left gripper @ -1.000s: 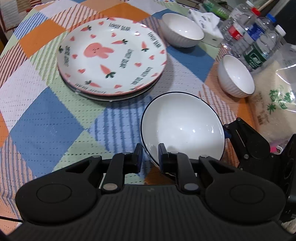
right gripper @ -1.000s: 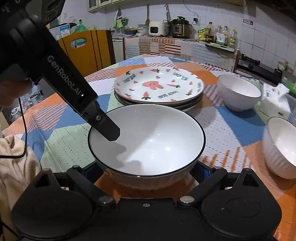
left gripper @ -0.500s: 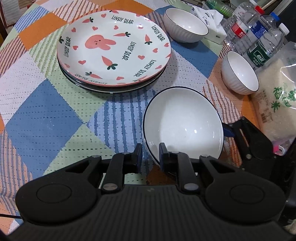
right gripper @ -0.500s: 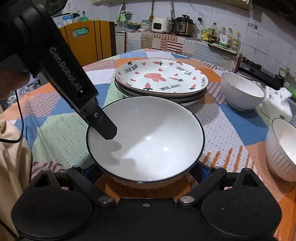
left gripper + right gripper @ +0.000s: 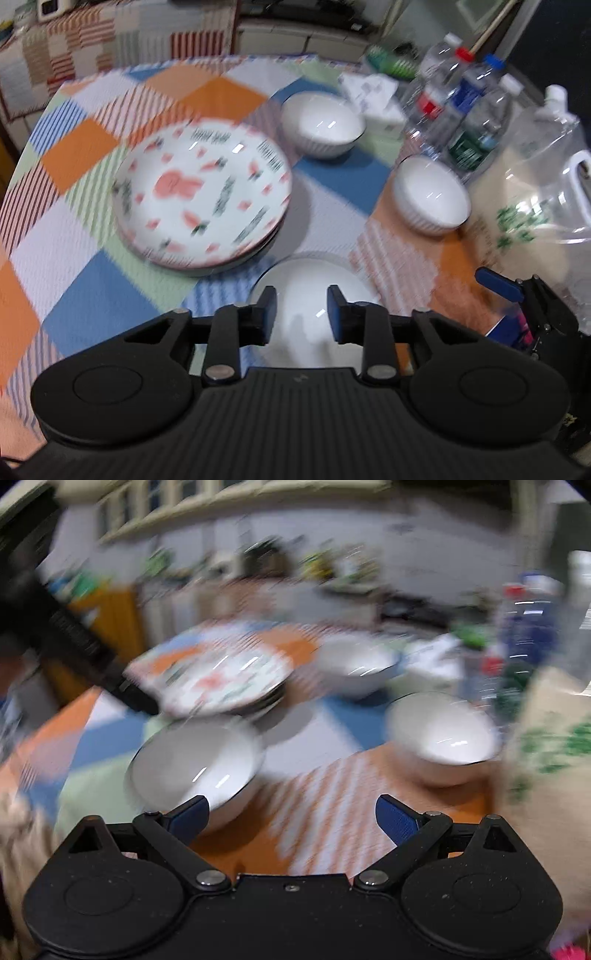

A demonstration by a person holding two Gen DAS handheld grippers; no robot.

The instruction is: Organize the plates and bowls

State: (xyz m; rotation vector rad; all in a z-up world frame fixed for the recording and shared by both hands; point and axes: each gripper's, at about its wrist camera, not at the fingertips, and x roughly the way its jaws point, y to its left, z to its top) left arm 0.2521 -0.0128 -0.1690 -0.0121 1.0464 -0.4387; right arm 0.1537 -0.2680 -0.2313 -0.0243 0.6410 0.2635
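Toward the desk's left side sits the plate stack, bunny plate on top. Near edge, center: wide white bowl resting on the cloth; my left fingers are opening above it, nothing gripped. Right fingers spread wide, empty, bowl just left of them. Two small bowls farther right, by the bottles.

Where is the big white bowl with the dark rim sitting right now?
The big white bowl rests on the tablecloth just below the left gripper, in front of the plate stack; in the right wrist view it lies lower left.
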